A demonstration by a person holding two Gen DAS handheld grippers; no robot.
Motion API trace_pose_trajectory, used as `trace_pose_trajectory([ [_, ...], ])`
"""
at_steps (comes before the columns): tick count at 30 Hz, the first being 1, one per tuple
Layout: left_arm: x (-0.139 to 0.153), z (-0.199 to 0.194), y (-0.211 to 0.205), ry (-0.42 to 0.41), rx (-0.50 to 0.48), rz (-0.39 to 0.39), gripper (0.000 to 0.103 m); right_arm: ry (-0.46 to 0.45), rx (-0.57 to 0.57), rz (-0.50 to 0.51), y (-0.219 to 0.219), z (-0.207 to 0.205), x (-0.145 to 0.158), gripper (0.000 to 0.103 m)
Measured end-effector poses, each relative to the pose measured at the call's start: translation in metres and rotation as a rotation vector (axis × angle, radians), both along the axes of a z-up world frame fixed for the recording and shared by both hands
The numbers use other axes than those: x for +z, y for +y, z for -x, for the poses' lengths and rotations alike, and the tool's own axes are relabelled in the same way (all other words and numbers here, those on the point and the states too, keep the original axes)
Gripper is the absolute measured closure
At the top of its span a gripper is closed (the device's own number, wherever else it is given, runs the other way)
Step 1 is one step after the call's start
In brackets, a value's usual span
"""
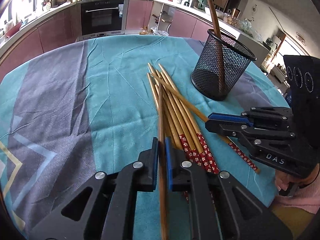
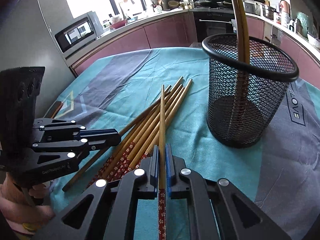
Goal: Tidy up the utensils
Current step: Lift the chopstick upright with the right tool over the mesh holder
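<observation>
Your left gripper [image 1: 161, 146] clasps a dark wooden chopstick [image 1: 161, 120]; your right gripper [image 2: 162, 154] clasps a flower-patterned chopstick [image 2: 162, 124], both pointing forward over the chopstick pile [image 2: 148, 124]. The mesh cup [image 2: 246, 100] stands ahead-right on the tablecloth [image 2: 200, 150], nearer your right.

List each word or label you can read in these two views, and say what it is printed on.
"DAS": white letters on the right gripper body, cut off at the frame edge.
"LOVE": printed on the tablecloth beside the mesh holder.
Faint lettering on the left gripper body is too blurred to read.
</observation>
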State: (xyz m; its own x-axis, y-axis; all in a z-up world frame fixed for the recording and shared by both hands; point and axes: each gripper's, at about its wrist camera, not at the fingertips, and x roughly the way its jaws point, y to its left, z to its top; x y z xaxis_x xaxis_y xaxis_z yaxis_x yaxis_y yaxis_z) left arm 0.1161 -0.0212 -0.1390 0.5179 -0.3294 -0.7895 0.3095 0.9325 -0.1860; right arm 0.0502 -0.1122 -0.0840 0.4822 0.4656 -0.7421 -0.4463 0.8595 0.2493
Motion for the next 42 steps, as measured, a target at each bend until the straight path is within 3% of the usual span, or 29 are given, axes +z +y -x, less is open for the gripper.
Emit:
trace_pose_trajectory([
  [13,-0.004,-0.021,-0.004,0.024,-0.034,-0.019,0.093,0.010,0.015,0.031,0.012,-0.017,-0.007,0.096],
  [20,0.005,-0.015,-0.002,0.008,-0.014,0.004,0.096,-0.049,0.001,-0.004,-0.001,-0.005,0.011,0.097],
  [33,0.085,0.009,0.006,-0.136,-0.090,0.179,0.096,-0.173,-0.030,-0.106,-0.043,0.018,0.066,0.097],
  [42,0.131,0.018,0.007,-0.231,-0.118,0.254,0.096,-0.263,-0.062,-0.154,-0.074,0.018,0.100,0.097],
])
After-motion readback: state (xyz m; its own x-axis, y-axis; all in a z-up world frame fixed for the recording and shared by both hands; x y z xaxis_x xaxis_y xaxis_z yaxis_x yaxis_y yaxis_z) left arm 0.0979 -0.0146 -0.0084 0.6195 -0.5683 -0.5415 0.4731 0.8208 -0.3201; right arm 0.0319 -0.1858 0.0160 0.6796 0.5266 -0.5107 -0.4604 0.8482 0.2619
